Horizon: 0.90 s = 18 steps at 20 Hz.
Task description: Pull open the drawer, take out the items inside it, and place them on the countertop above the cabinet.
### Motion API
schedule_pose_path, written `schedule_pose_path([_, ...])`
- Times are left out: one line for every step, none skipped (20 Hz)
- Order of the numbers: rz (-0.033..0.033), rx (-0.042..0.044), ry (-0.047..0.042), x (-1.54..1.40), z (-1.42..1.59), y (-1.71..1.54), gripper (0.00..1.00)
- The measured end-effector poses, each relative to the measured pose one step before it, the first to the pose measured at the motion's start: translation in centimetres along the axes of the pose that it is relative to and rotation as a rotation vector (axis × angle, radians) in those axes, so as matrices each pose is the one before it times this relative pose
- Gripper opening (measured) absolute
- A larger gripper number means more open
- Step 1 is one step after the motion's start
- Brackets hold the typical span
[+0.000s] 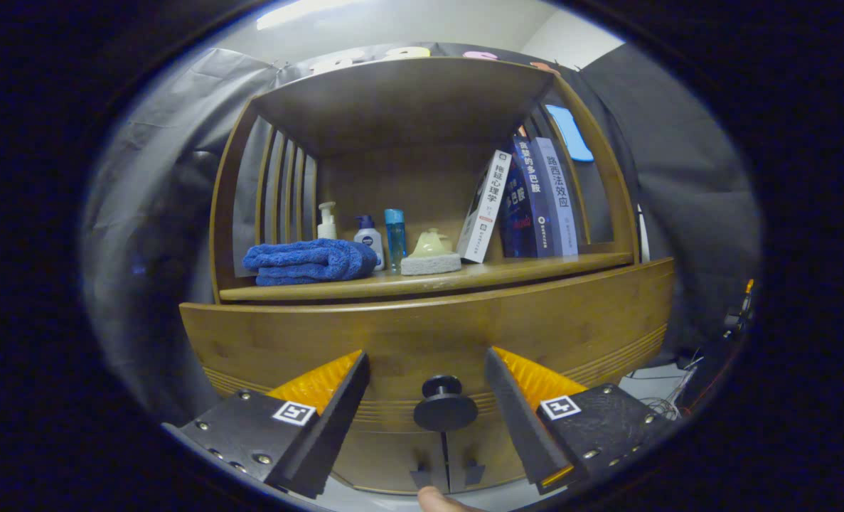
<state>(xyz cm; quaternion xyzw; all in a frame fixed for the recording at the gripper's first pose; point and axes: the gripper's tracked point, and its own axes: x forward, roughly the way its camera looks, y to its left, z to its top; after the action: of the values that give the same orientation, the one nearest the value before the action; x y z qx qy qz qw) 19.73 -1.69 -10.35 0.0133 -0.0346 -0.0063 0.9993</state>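
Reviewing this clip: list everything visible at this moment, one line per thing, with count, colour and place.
cabinet: 1, brown wood, open shelf over a drawer.
drawer: 1, brown wood, closed, just ahead of the fingers.
knob: 1, black, on the drawer front, between the fingers, untouched.
towel: 1, blue, folded, left end of the shelf.
bottles: 3, a white pump bottle, a white one with a blue cap, a clear blue one, behind the towel.
sponge: 1, grey-white, mid shelf, a pale yellow item on top.
books: about 4, white and blue, leaning at the shelf's right.
cables: several, on the floor right of the cabinet.
fingertip: 1, below the knob.
gripper: 1, open around the knob.
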Motion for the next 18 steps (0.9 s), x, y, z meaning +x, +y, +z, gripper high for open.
schedule_pose_path([0.00099, -0.01281, -0.00914, 0.422, -0.023, 0.052, 0.99])
schedule_pose_path([0.00176, -0.01603, -0.01264, 0.368, -0.101, 0.059, 0.99])
schedule_pose_path([0.0002, -0.0128, -0.00795, 0.393, -0.002, 0.019, 0.99])
schedule_pose_path([0.00022, -0.00311, -0.01034, 0.54, -0.117, 0.049, 0.99])
schedule_pose_path([-0.00052, 0.0042, 0.00068, 0.504, -0.093, 0.014, 0.99])
schedule_pose_path([-0.00073, 0.00703, 0.00188, 0.426, -0.113, 0.006, 0.99])
schedule_pose_path([-0.00057, 0.00041, 0.00048, 0.388, 0.025, 0.037, 0.99])
schedule_pose_path([-0.00142, 0.00258, 0.00569, 0.654, -0.119, -0.012, 0.99])
schedule_pose_path([-0.00154, 0.00651, -0.00019, 0.432, -0.01, 0.001, 0.99])
schedule_pose_path([-0.00135, 0.00819, 0.00185, 1.042, -0.033, -0.137, 0.99])
schedule_pose_path([-0.00397, 0.00347, 0.00011, 0.202, -0.099, 0.034, 0.99])
schedule_pose_path([-0.00177, -0.0045, -0.01147, -0.188, 0.146, 0.043, 1.0])
schedule_pose_path([0.00104, -0.01095, 0.00549, 0.376, -0.108, 0.008, 0.99])
schedule_pose_path([-0.0001, -0.02331, 0.01386, -0.104, -0.605, -0.053, 0.99])
schedule_pose_path([-0.01128, -0.03037, 0.04456, -0.373, -1.086, -0.246, 0.99])
schedule_pose_path([0.01459, -0.02204, 0.04419, -0.357, -1.167, -0.068, 0.99])
schedule_pose_path([0.0101, -0.00757, 0.02212, -0.528, -0.974, 0.066, 0.99])
schedule_pose_path([0.00198, 0.00754, 0.01635, 0.005, -1.128, 0.17, 0.99])
